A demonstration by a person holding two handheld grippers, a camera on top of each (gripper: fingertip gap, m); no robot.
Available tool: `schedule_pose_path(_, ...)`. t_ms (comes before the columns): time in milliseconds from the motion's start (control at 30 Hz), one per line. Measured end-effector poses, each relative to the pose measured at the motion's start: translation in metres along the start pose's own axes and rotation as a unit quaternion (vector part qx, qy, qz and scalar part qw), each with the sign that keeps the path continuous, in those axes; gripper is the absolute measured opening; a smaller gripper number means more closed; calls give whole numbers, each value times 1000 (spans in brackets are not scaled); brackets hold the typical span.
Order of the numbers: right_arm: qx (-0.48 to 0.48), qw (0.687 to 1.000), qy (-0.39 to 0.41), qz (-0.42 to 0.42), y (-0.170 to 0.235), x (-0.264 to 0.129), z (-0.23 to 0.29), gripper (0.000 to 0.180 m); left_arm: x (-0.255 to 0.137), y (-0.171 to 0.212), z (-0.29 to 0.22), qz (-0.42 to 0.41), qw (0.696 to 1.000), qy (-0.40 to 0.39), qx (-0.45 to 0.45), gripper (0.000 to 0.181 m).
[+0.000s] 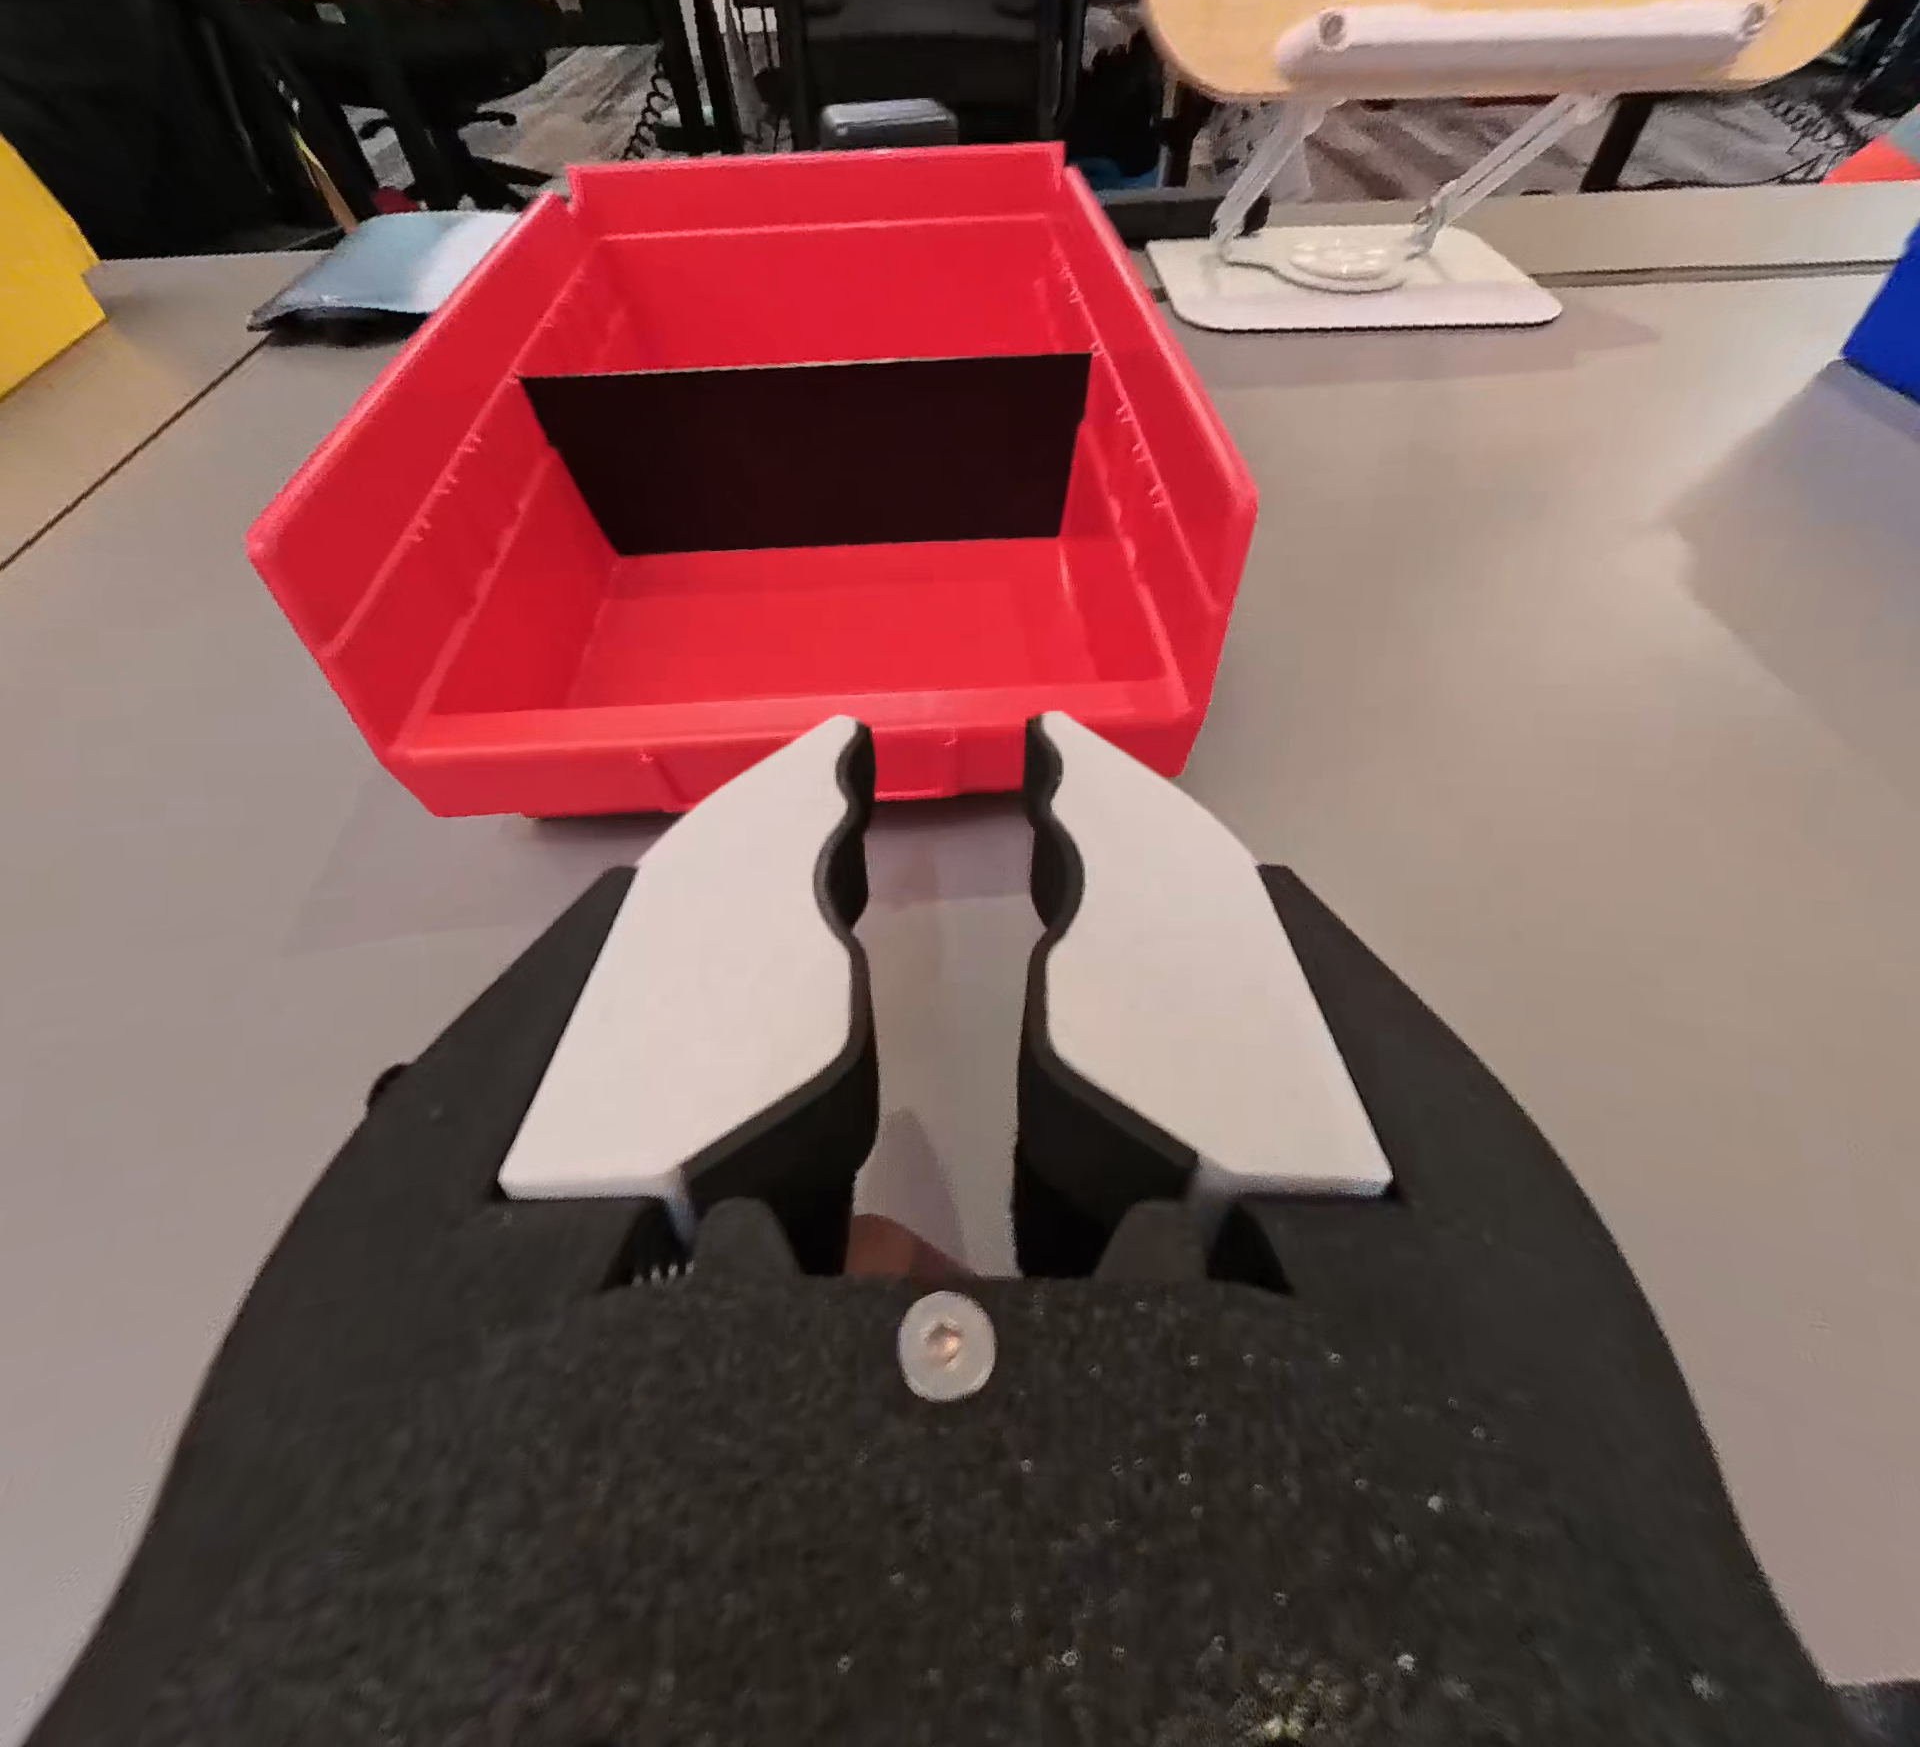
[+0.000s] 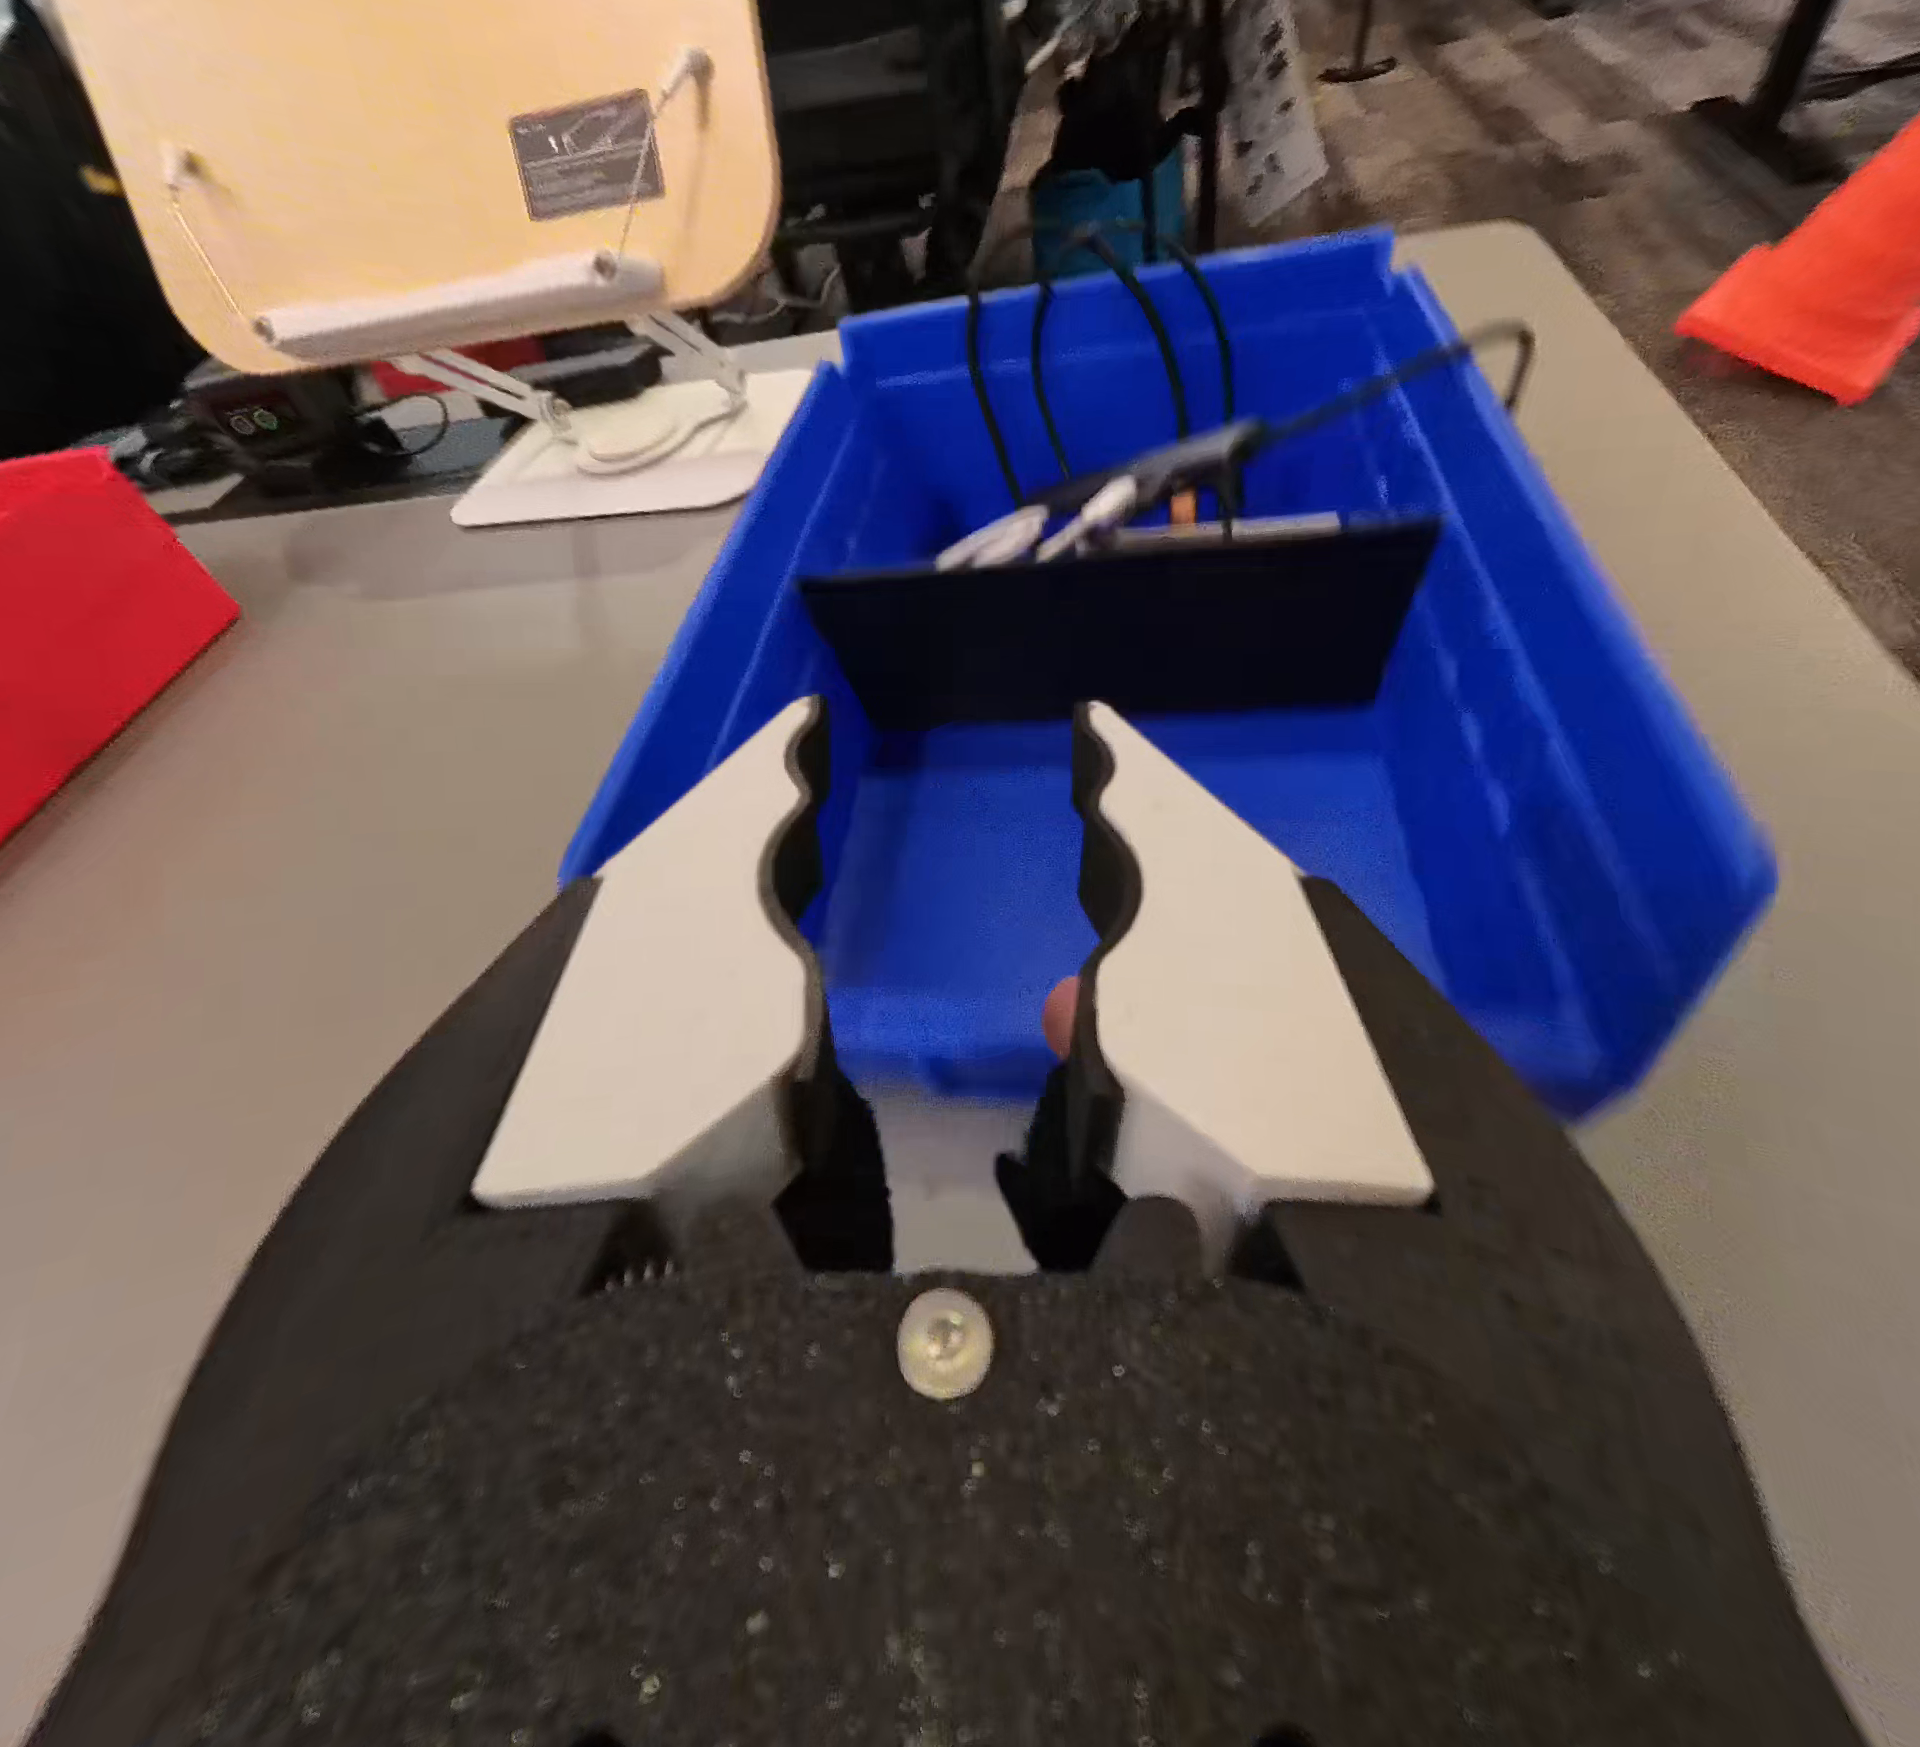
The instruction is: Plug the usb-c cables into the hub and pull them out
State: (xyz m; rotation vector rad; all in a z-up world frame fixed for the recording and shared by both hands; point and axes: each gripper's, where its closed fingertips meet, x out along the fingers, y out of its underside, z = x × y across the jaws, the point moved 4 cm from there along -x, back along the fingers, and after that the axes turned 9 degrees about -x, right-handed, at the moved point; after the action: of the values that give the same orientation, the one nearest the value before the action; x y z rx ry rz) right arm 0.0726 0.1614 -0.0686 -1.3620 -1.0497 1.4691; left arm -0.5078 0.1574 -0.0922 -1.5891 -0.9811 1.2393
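Grey-fingered left gripper (image 1: 948,741) and right gripper (image 2: 948,731), both spread, empty.

Two bins (image 1: 727,658) (image 2: 1507,814); four cables (image 2: 1153,347)

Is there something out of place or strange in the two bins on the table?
Mostly tidy. The red bin shows nothing inside besides its black divider. In the blue bin, the hub lies tilted behind the divider, and its black cables loop up over the back wall. Nothing looks spilled or broken.
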Motion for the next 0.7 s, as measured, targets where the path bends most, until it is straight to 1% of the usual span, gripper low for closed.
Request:
schedule_pose_path(67, 12, 1000, 1, 1, 26, -19, 16, 46, 2, 3, 6, 11, 1000, -4, 1, 27)
schedule_pose_path(100, 5, 1000, -3, 3, 26, -25, 21, 50, 2, 3, 8, 12, 1000, -3, 5, 24)
schedule_pose_path(167, -28, 1000, 12, 0, 25, -34, 23, 50, 3, 1, 14, 6, 1000, -10, 5, 21)
schedule_pose_path(233, -37, 999, 7, 14, 33, -36, 24, 51, 8, -4, 18, 7, 1000, -7, 4, 23)
schedule_pose_path(300, -32, 999, 7, 18, 35, -36, 20, 52, 16, -1, 25, 28, 999, -17, 10, 26)
schedule_pose_path(400, -47, 998, 25, 22, 35, -35, 10, 51, 20, 4, 28, 48, 999, -9, -15, 26)
schedule_pose_path(467, -56, 997, 49, 19, 35, -37, -1, 48, 19, 5, 29, 52, 998, -17, -16, 25)
schedule_pose_path(533, -47, 997, 64, 14, 34, -41, -11, 47, 19, 9, 31, 65, 997, -35, -8, 25)
schedule_pose_path(600, -20, 998, 59, 20, 38, -44, -17, 47, 18, 13, 33, 73, 996, -48, -5, 24)
schedule_pose_path(700, -1, 998, 58, 24, 44, -48, -21, 45, 18, 15, 33, 79, 996, -46, -9, 24)
